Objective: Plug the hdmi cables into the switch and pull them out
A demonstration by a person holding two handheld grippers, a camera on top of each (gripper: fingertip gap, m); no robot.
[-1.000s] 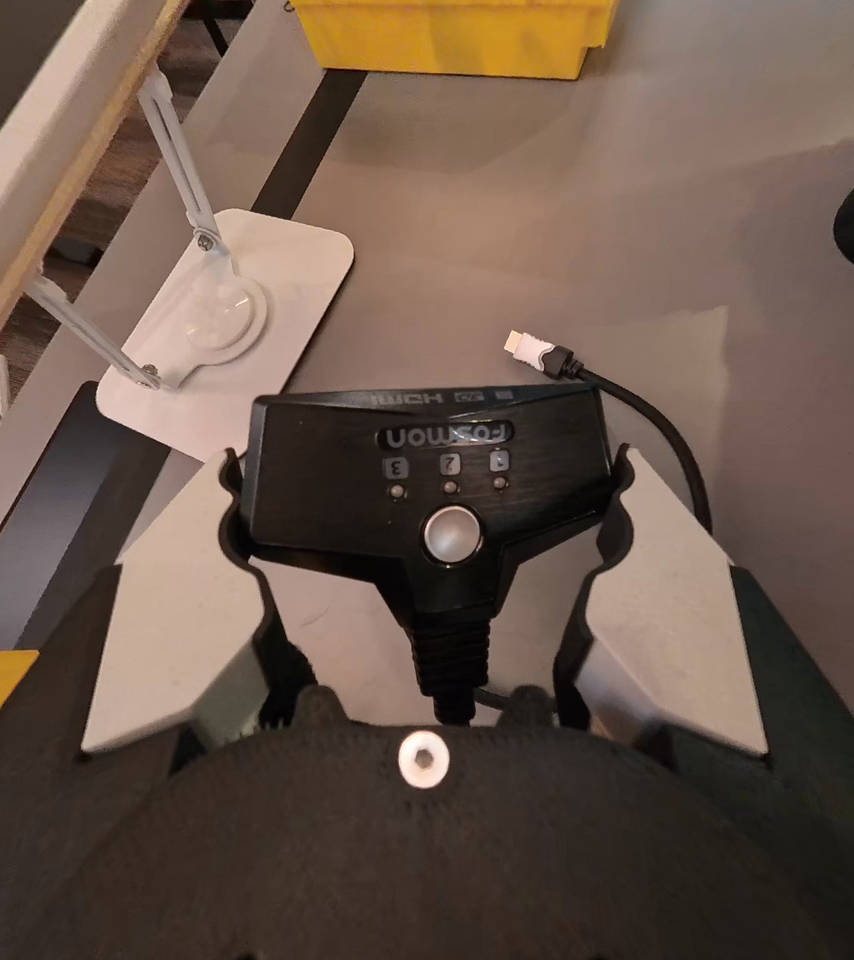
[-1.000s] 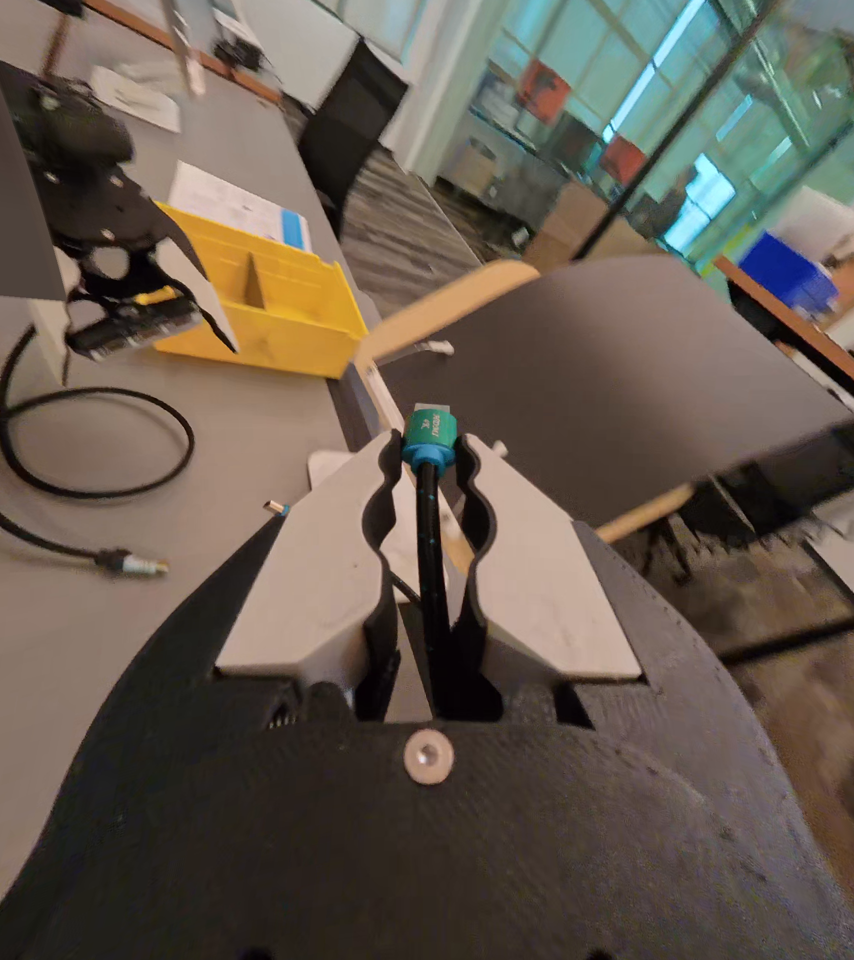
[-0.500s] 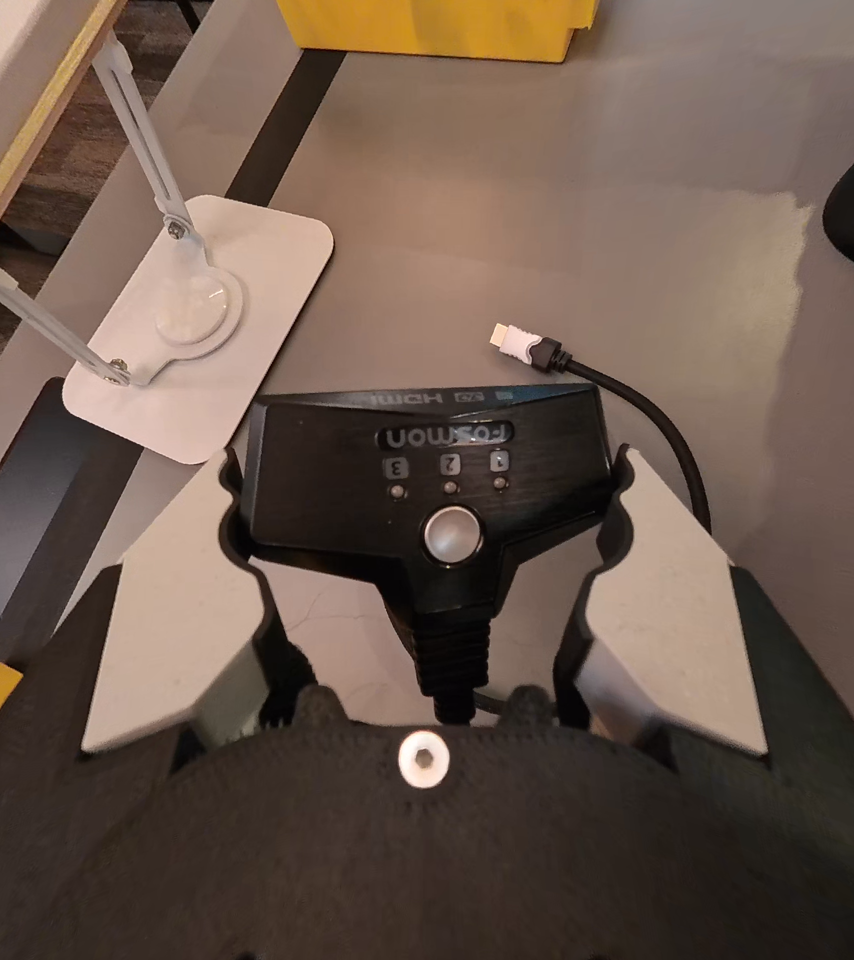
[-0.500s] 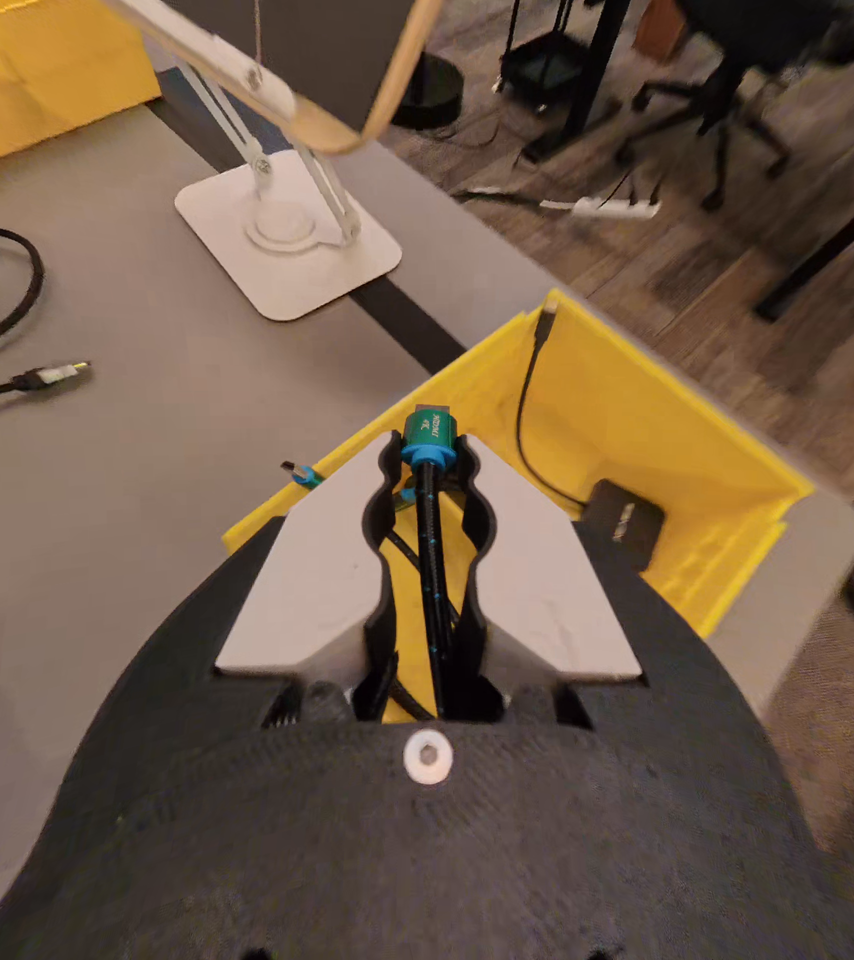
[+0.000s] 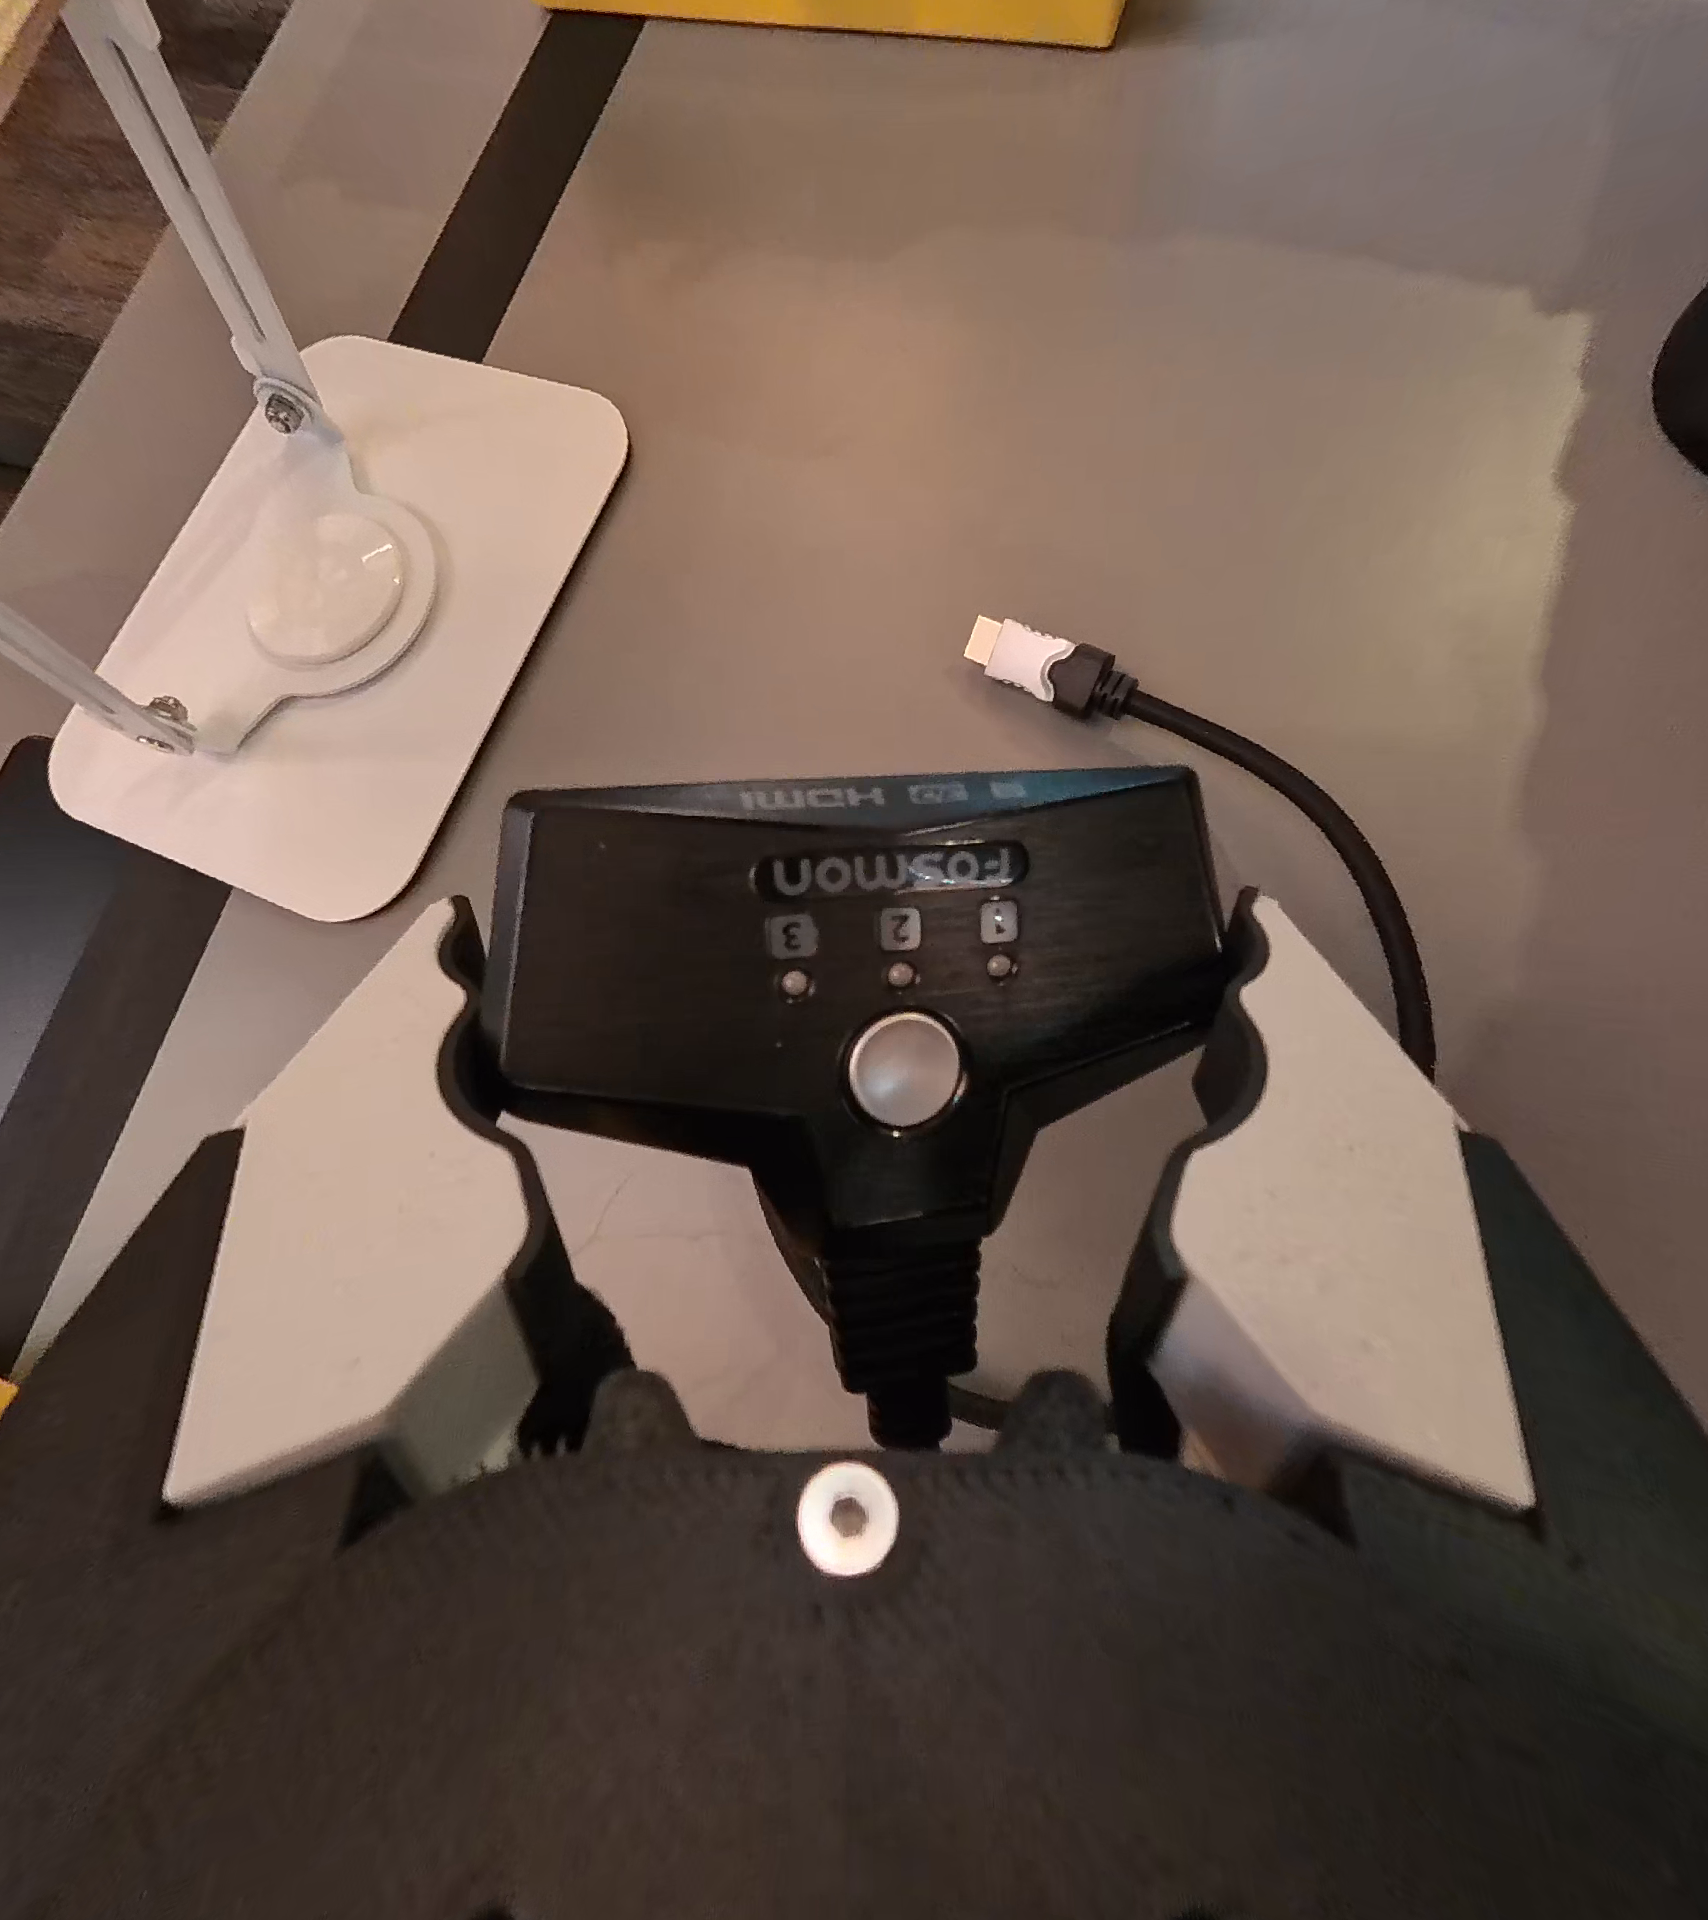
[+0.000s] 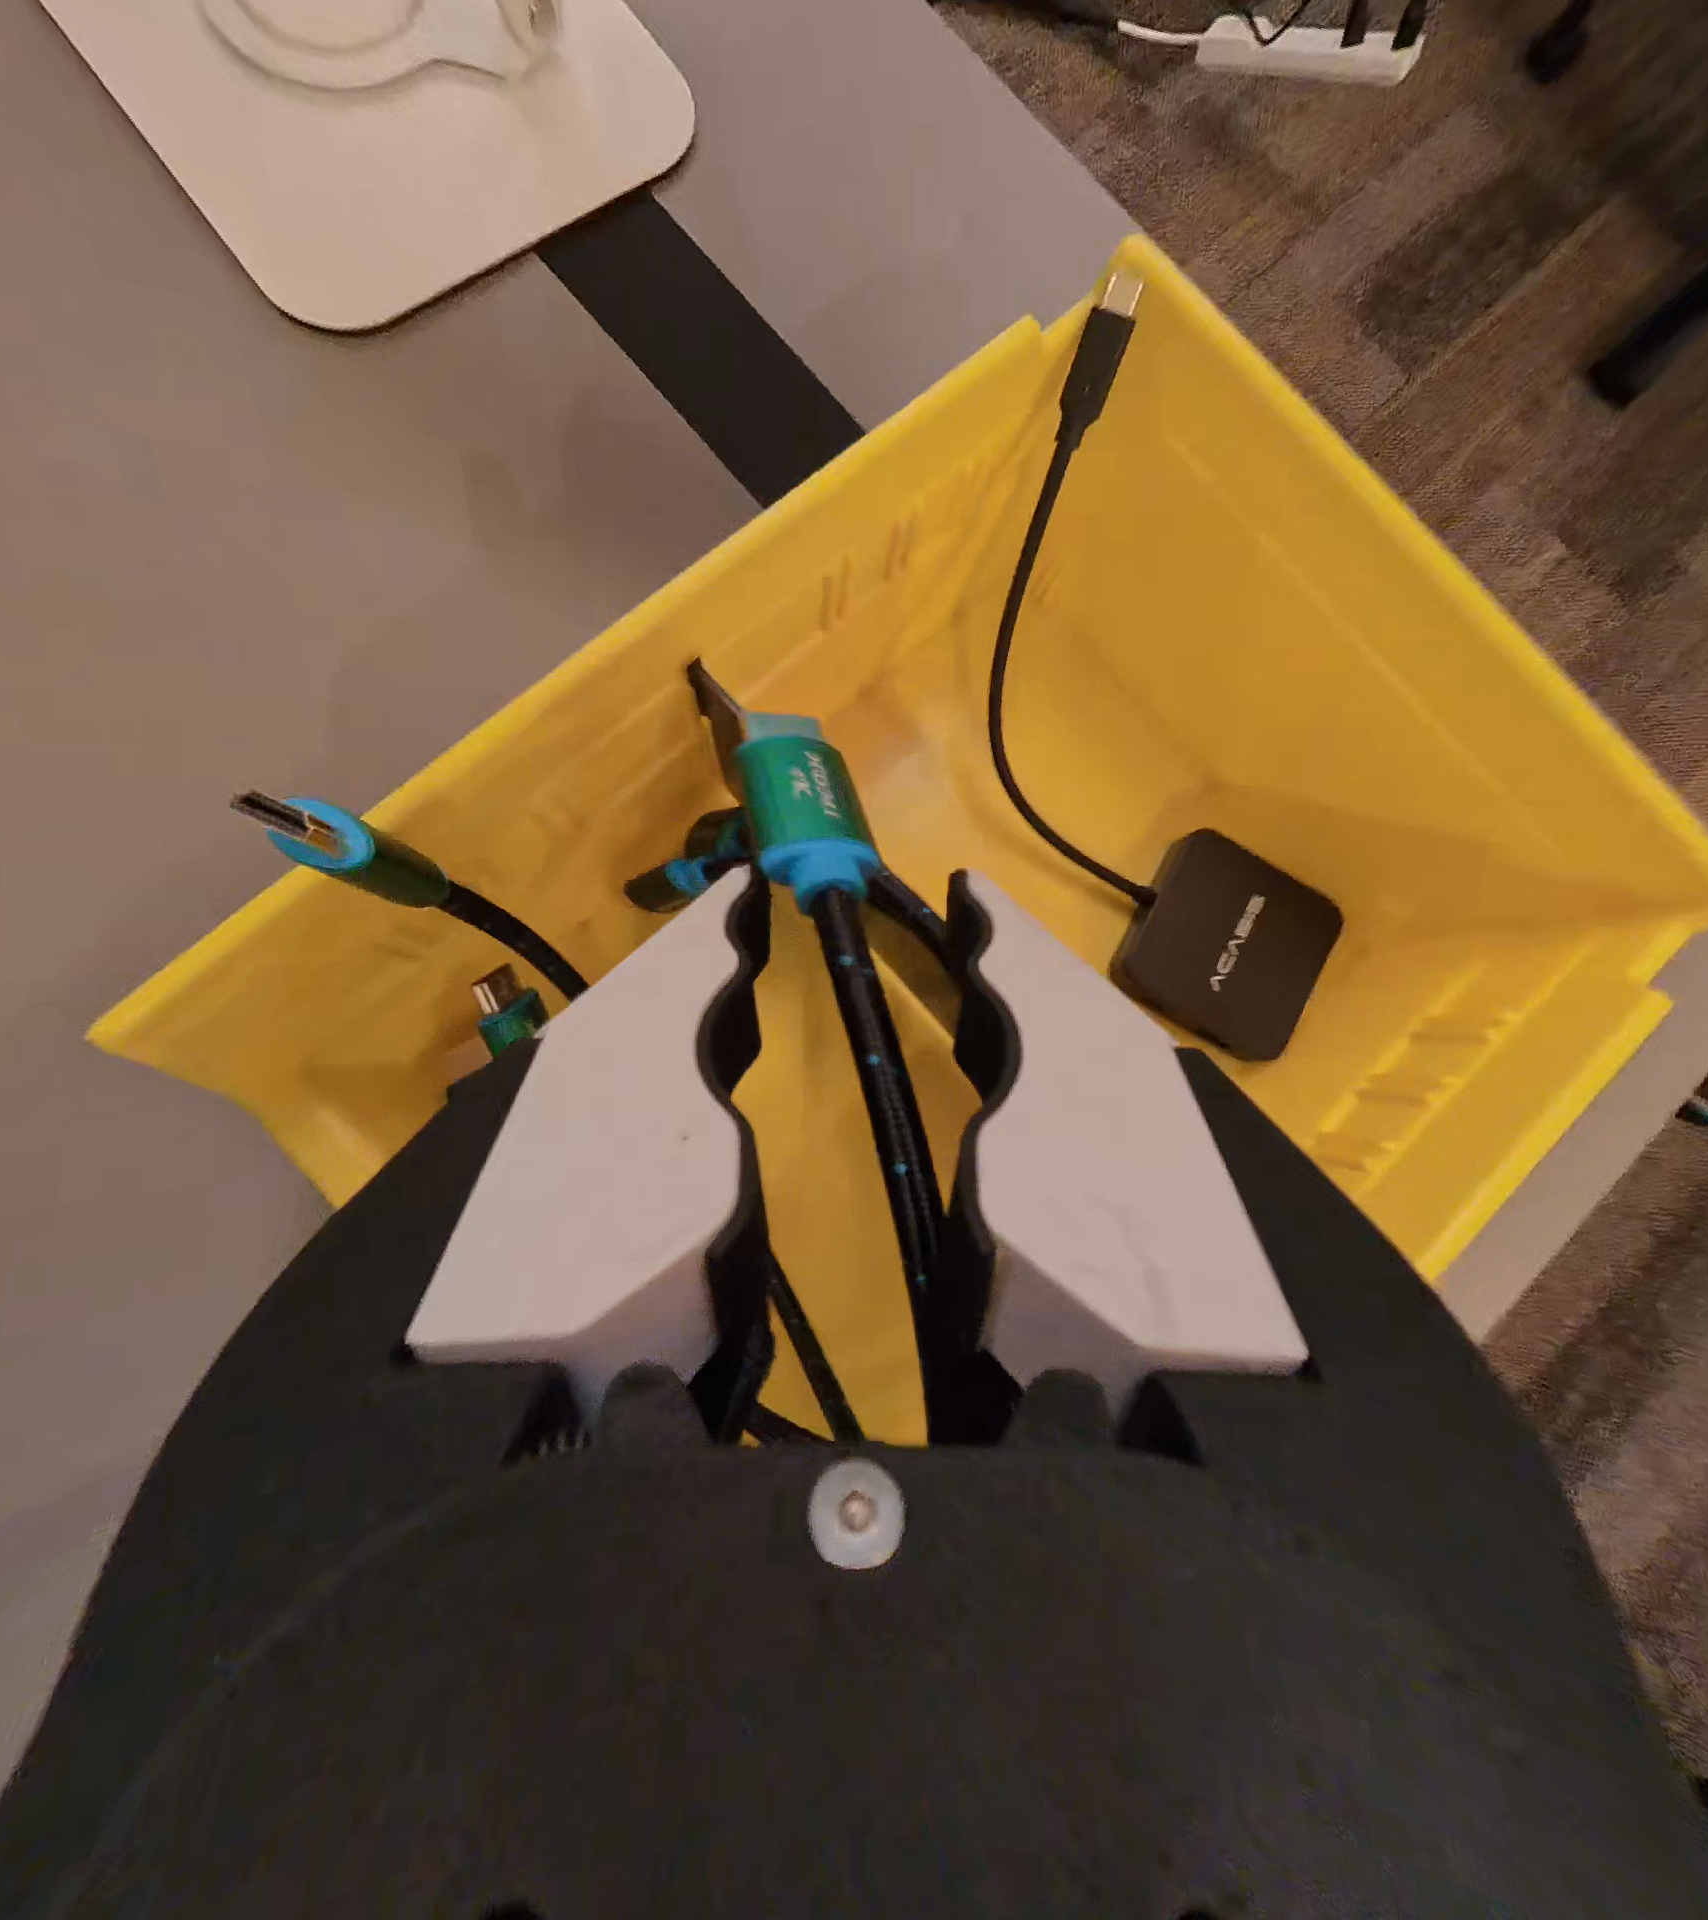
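My left gripper point(image 5: 855, 912) is shut on the black HDMI switch point(image 5: 855, 956) and holds it by its two sides above the grey table. The switch's own black cable ends in a white plug point(image 5: 1021, 657) that lies on the table just beyond it. My right gripper point(image 6: 855, 896) hangs over the yellow bin point(image 6: 1349, 582) with its jaws apart. The green HDMI plug point(image 6: 793, 795) and its braided cable lie loose between the fingers, tilted left. Other green plugs point(image 6: 315, 831) rest in the bin, one over its rim.
A white lamp base point(image 5: 341, 665) stands left of the switch; it also shows in the right wrist view point(image 6: 382, 135). A black hub box point(image 6: 1224, 940) with a thin cable lies in the bin. The bin sits at the table corner, with floor beyond. A second yellow bin point(image 5: 829, 12) stands at the far edge. My right fingertips sit around 50 cm from my left ones.
My right gripper swung from facing the room down over the yellow bin, then its jaws parted and the green plug tipped loose. My left gripper kept hold of the switch and shifted slightly.
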